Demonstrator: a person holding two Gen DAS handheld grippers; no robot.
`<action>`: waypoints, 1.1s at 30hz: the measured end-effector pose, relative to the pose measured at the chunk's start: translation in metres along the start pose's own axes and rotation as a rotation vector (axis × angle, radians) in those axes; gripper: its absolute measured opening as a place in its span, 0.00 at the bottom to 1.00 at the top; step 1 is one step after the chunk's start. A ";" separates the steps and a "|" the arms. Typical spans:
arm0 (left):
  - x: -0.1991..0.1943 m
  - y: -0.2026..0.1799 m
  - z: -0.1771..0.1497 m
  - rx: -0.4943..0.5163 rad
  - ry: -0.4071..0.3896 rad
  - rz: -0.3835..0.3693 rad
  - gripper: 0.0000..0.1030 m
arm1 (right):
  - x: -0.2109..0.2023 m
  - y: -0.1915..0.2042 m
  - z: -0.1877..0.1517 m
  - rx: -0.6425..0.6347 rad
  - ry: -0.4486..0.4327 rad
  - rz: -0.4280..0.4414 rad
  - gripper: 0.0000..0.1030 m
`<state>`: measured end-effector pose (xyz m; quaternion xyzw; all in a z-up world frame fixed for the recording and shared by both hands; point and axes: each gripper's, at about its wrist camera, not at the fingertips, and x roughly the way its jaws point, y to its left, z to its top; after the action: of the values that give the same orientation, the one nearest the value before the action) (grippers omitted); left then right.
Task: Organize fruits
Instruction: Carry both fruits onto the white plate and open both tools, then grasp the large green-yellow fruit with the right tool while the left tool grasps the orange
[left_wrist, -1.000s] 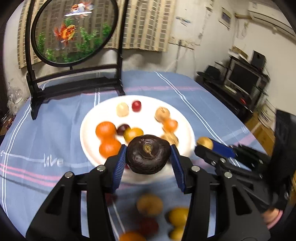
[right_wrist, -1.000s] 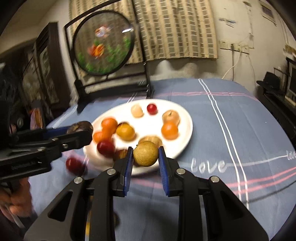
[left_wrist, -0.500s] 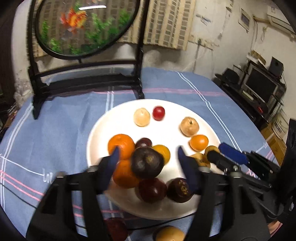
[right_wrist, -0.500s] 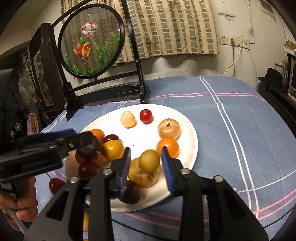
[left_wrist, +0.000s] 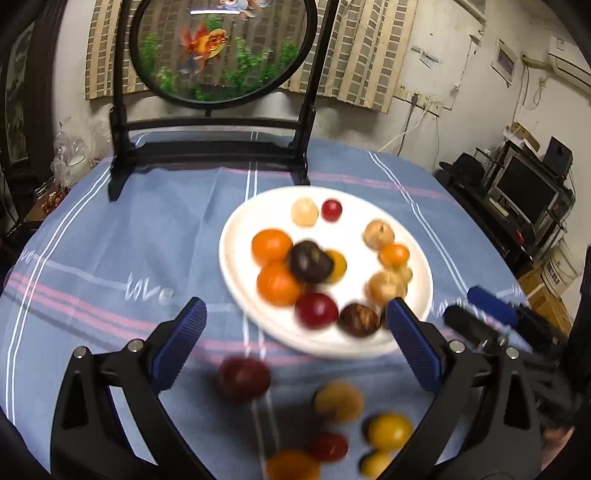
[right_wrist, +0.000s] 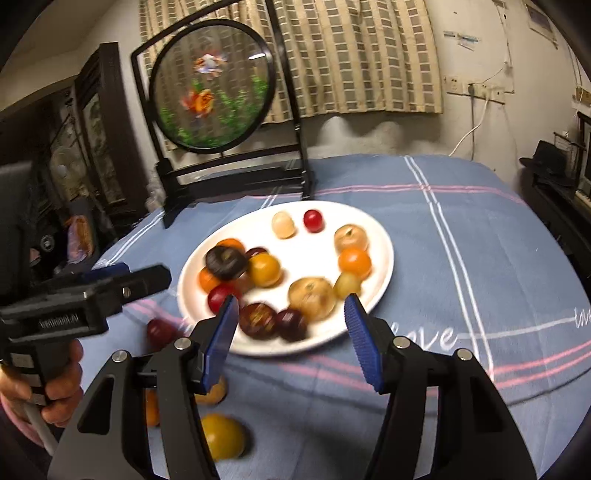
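Release step, both drops done. Left gripper (left_wrist: 293, 325) spread wide, jaws just been opening, nothing between; dark fruit (left_wrist: 309, 261) ahead of the fingers, atop the oranges on white plate (left_wrist: 236, 280). Right gripper (right_wrist: 290, 325) half open, jaws just been opening, empty; small green-yellow fruit (right_wrist: 347, 284) just beyond its right finger. Next, likely: back off, reach loose fruits (left_wrist: 243, 378) under the fingers. Right view alone shows hand (right_wrist: 55, 391) on the left handle; left view alone shows the monitor (left_wrist: 526, 190).

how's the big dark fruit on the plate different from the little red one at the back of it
The dark fruit is much larger, brownish-purple, and sits piled against the oranges. The red fruit is small, bright, and lies at the far edge beside only a pale fruit. Both are round and rest on the white plate.
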<state>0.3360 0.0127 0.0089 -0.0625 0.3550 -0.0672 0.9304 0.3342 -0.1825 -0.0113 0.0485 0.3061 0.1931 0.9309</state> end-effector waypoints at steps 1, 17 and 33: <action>-0.007 0.002 -0.012 0.013 -0.006 0.002 0.97 | -0.003 0.000 -0.004 0.002 0.003 0.014 0.59; -0.033 0.013 -0.078 0.099 0.013 0.063 0.97 | -0.025 0.025 -0.058 -0.065 0.123 0.032 0.59; -0.040 0.016 -0.075 0.077 0.004 0.083 0.97 | -0.007 0.042 -0.072 -0.162 0.212 0.060 0.57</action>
<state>0.2577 0.0298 -0.0232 -0.0116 0.3561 -0.0422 0.9334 0.2720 -0.1483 -0.0569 -0.0382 0.3844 0.2489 0.8881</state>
